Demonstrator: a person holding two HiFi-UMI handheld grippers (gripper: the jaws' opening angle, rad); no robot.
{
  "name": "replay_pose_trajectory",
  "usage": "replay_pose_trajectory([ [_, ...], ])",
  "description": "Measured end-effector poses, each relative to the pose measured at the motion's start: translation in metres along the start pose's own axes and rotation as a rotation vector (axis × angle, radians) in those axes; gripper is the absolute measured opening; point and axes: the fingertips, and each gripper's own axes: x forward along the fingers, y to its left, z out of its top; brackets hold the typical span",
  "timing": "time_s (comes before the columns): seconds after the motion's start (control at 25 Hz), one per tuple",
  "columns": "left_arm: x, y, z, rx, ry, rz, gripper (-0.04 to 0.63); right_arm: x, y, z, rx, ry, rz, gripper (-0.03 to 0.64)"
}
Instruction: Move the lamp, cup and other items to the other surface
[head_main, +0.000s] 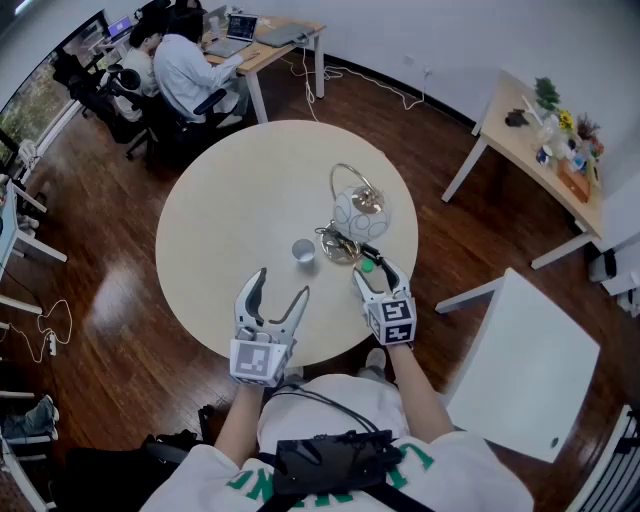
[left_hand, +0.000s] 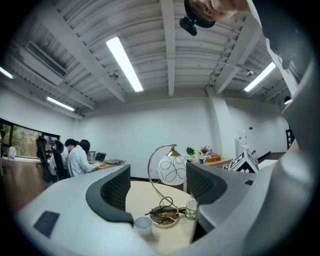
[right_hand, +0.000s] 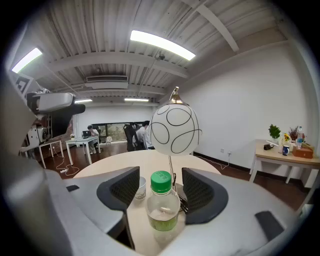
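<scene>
Right gripper (head_main: 370, 268) jaws spread around bottle (right_hand: 161, 207), frame centre; green label print unreadable. Left gripper (head_main: 282, 284) jaws spread, empty.

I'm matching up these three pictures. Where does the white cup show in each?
Head view: cup on the table, left of the lamp.
Left gripper view: cup low centre, beside the lamp's base.
Right gripper view: cup beside the left jaw, beyond the bottle.
Shared landmark: the lamp's white globe.
</scene>
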Motion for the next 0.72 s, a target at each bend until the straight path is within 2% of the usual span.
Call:
replay_pose_trajectory([
  [0.08, -0.001, -0.001, 0.0, -0.001, -0.003, -0.003, 0.347, 0.001, 0.002, 0.001, -0.001, 0.013, 0.003, 0.259],
  [0.16, 0.0, -0.002, 0.001, -0.001, -0.004, -0.006, 0.347, 0.003, 0.002, -0.001, -0.009, 0.019, 0.003, 0.203],
  [0.32, 0.005, -0.007, 0.002, -0.012, 0.001, -0.021, 0.347, 0.004, 0.001, -0.002, -0.03, 0.022, -0.001, 0.153],
  [0.52, 0.015, -0.018, 0.003, -0.02, -0.004, -0.066, 0.347, -0.016, -0.003, 0.012, -0.014, -0.01, -0.017, 0.149],
  [0.72, 0.028, -0.037, 0.002, -0.019, -0.009, -0.152, 0.347, -0.055, -0.01, 0.043, 0.047, -0.085, -0.059, 0.149],
])
